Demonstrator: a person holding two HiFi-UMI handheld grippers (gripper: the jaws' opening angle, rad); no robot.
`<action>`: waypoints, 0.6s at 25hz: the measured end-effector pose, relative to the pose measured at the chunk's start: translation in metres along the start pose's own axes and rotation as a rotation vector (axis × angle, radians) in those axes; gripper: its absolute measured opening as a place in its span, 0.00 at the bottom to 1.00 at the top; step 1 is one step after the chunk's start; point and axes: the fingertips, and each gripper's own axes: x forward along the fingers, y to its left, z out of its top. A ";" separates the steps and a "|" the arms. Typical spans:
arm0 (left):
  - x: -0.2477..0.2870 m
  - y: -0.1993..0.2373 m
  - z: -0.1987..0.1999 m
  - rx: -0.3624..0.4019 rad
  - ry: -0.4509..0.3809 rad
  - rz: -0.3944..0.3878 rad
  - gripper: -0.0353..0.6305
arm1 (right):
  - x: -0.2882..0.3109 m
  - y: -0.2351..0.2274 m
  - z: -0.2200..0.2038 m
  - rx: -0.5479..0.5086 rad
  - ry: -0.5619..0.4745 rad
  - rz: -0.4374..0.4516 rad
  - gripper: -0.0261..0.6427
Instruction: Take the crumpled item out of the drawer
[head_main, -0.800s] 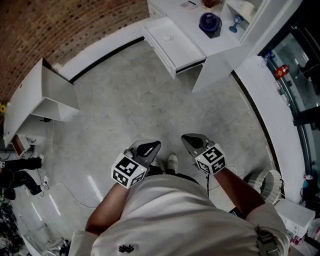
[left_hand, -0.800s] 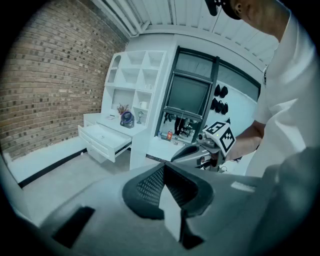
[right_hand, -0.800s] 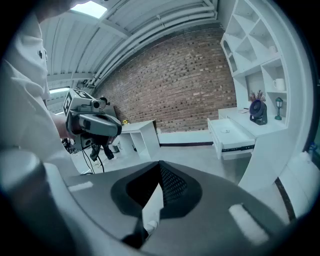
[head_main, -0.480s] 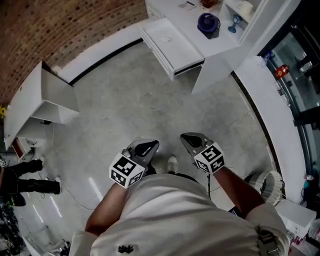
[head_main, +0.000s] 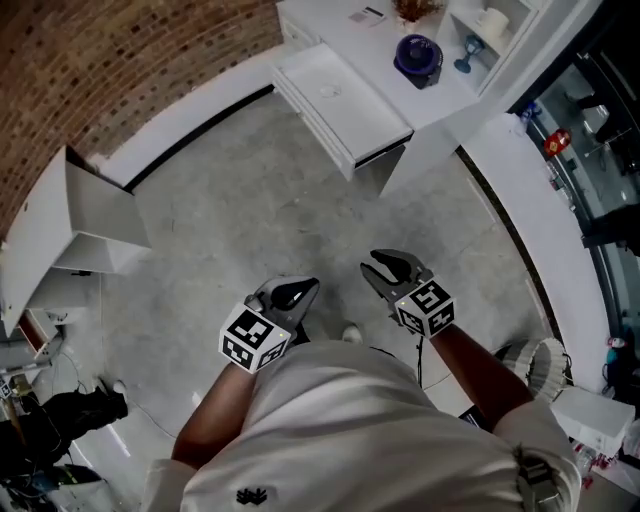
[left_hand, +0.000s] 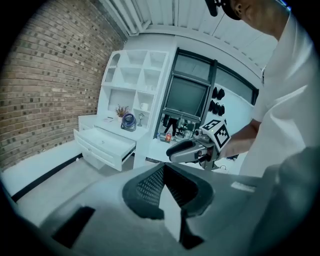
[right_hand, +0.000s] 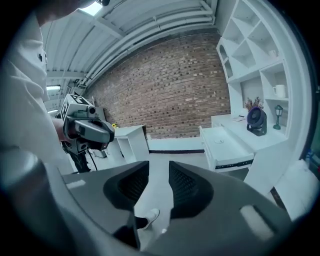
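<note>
The white drawer (head_main: 340, 95) stands pulled open from the white unit at the top of the head view, well ahead of both grippers. A small pale thing (head_main: 328, 90) lies inside it, too small to make out. The drawer (left_hand: 102, 147) shows far off in the left gripper view, and the drawer (right_hand: 225, 147) in the right gripper view too. My left gripper (head_main: 290, 293) is held close to my body, its jaws together at the tips with nothing in them. My right gripper (head_main: 385, 268) is beside it, jaws apart and empty. Grey concrete floor lies between me and the drawer.
A blue fan (head_main: 417, 55) and small ornaments stand on the unit's top. A low white cabinet (head_main: 80, 215) sits by the brick wall on the left. A glass partition runs along the right. Another person's dark legs (head_main: 60, 420) and cables are at lower left.
The drawer unit has slid down and left in the head view and looks a little nearer. My right gripper sits slightly lower in the picture. The dark-clothed person at lower left has shifted.
</note>
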 end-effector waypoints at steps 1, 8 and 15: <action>-0.002 0.016 0.004 0.004 -0.001 -0.010 0.06 | 0.012 -0.004 0.007 -0.002 0.004 -0.014 0.25; -0.036 0.124 0.029 0.052 0.007 -0.092 0.06 | 0.109 -0.024 0.066 0.008 0.012 -0.121 0.28; -0.061 0.202 0.036 0.073 0.013 -0.121 0.06 | 0.174 -0.050 0.110 -0.030 0.021 -0.186 0.28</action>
